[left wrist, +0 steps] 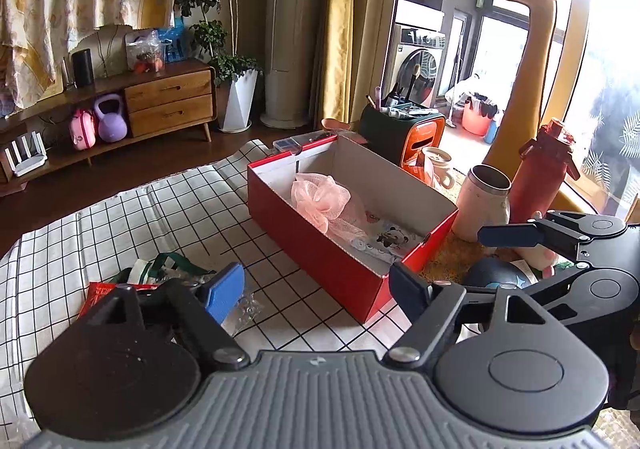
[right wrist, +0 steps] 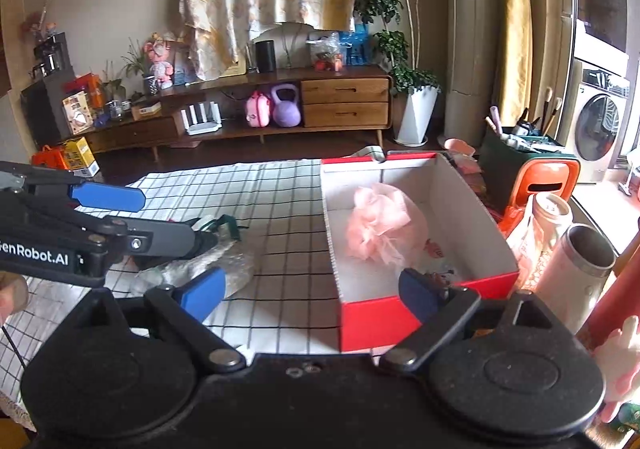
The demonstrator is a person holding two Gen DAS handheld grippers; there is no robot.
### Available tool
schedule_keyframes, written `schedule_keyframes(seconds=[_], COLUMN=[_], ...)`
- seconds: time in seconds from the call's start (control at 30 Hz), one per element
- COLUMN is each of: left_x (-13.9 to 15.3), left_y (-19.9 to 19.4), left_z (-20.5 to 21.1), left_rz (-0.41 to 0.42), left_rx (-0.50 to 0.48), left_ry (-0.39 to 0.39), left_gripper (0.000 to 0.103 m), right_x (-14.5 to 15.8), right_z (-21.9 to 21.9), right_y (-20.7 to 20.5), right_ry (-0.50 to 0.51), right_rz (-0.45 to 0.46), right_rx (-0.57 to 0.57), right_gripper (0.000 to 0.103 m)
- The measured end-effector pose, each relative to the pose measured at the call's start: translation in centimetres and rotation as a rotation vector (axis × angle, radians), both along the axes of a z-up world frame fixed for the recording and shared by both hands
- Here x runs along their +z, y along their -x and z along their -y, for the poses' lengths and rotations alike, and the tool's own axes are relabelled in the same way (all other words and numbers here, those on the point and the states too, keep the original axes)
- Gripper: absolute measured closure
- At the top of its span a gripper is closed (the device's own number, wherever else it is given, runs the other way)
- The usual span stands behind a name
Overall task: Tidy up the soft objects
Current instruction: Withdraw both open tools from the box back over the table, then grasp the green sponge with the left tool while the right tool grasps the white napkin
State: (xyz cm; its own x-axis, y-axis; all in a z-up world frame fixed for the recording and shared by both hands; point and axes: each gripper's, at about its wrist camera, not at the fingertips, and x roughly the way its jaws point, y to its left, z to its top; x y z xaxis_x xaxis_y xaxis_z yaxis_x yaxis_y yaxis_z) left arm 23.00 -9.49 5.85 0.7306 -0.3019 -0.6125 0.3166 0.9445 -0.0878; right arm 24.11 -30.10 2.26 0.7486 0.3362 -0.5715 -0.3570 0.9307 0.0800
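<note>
Pink mesh bath pouf (right wrist: 380, 225) in the red box (right wrist: 376, 313) looks light and squashy; pinch its bunched middle. Left gripper (left wrist: 316, 285) and right gripper (right wrist: 312, 289) gape empty.

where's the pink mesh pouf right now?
The pink mesh pouf lies inside the red cardboard box on the checked cloth, toward the box's far end. In the right wrist view it sits just beyond the right gripper.

pink mesh pouf (left wrist: 320, 198) in red box (left wrist: 320, 257), left claw (left wrist: 316, 289) empty
</note>
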Motion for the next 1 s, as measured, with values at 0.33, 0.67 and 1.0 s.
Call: schedule_keyframes(seconds=[0.33,0.67,1.0], left_x=[-1.3,-5.8,-11.3], left_y=[4.5,7.8,8.8], left_z=[-5.2,-6.4,-5.3], left_rz=[0.023,0.013,-0.071], left_rx=[0.085,0.101,0.072], left_ry=[0.047,0.083,0.105], left_gripper=[0.002,0.0,0.0], right_x=[-1.9,-6.1,-10.2], right_z=[-2.5,-3.5,-4.6], right_y=[3.4,4.9,5.3], right_ry=[0.022,0.035,0.116], right_rz=[0.018,-0.046,-0.111], right_rx=[0.07,0.127,0.211], right_gripper=[0.002,0.001,0.001])
